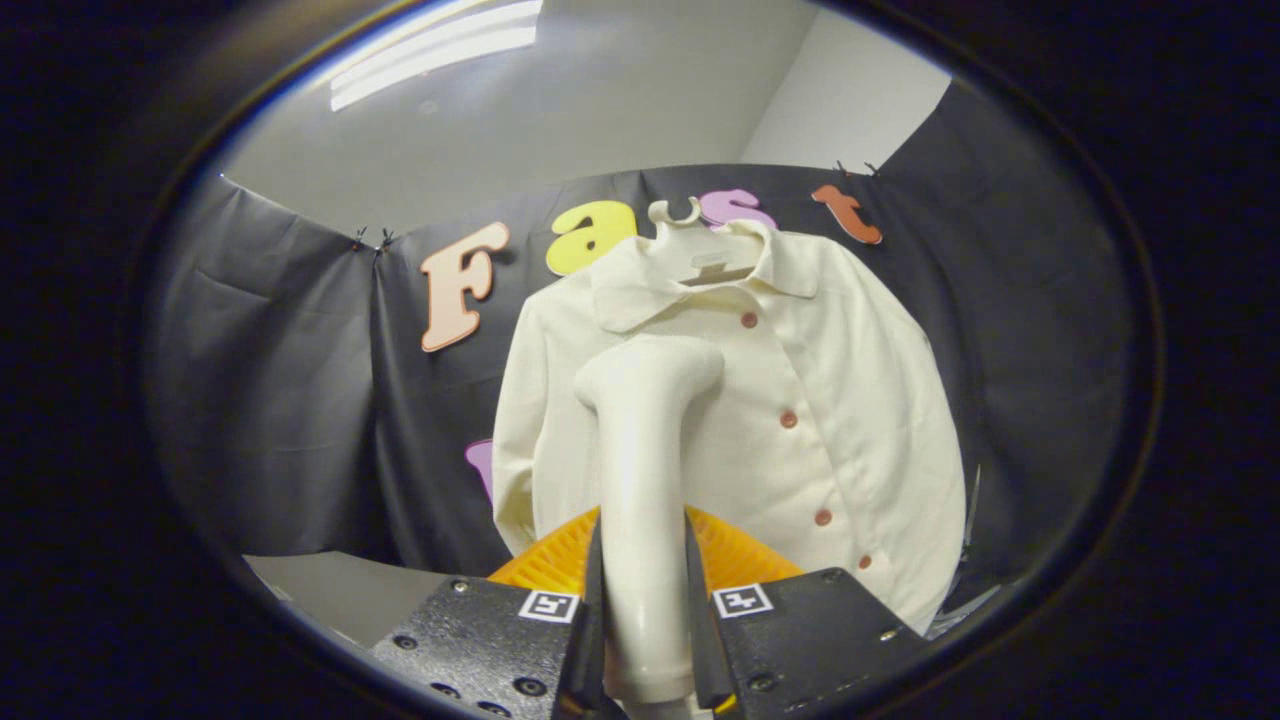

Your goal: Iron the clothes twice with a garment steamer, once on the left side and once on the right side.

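Hand-held gripper clenched on garment steamer handle; steamer head against cream shirt beyond fingers.

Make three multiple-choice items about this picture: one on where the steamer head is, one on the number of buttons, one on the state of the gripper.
1. Where is the head of the garment steamer?
A. at the shirt's left front, below the collar
B. on the orange basket
C. behind the shirt

2. How many red buttons show on the cream shirt?
A. two
B. four
C. eight

3. The gripper is:
A. open, holding nothing
B. shut on the steamer handle
C. shut on a sleeve

Key: 1 A, the head overlaps the fabric under the collar; 2 B, four run down the placket; 3 B, both fingers press on the handle.
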A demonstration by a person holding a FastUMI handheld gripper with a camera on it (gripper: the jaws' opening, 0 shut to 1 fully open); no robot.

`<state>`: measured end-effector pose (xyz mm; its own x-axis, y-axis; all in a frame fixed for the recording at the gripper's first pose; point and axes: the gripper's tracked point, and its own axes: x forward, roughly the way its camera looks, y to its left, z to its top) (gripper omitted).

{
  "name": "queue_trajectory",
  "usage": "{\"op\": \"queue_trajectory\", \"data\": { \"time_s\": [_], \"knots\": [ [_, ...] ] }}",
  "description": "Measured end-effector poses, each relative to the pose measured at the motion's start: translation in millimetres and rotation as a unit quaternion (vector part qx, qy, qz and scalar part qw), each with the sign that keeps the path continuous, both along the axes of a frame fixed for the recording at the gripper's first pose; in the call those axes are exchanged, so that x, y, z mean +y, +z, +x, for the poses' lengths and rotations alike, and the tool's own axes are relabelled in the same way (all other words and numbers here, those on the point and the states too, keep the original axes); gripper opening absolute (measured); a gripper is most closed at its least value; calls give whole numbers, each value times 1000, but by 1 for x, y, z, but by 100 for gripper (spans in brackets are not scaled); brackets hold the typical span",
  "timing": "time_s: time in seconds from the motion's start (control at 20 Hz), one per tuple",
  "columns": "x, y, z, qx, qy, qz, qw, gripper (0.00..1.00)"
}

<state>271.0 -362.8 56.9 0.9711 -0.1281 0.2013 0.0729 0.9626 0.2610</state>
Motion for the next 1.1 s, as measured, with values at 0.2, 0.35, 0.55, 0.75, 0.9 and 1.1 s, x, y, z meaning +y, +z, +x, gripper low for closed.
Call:
{"op": "queue_trajectory", "data": {
  "time_s": [0.2,0.35,0.55,0.75,0.9,1.1],
  "knots": [
    [-2,-13,3,1,11,3,1000,34],
    [-3,-27,-1,12,12,-3,1000,34],
    [-4,-57,-13,32,16,6,999,34],
    [-4,-93,-23,56,21,16,998,34],
    [-3,-125,-32,75,25,31,996,34],
    [-2,-172,-41,107,27,41,993,34]
  ]
}}
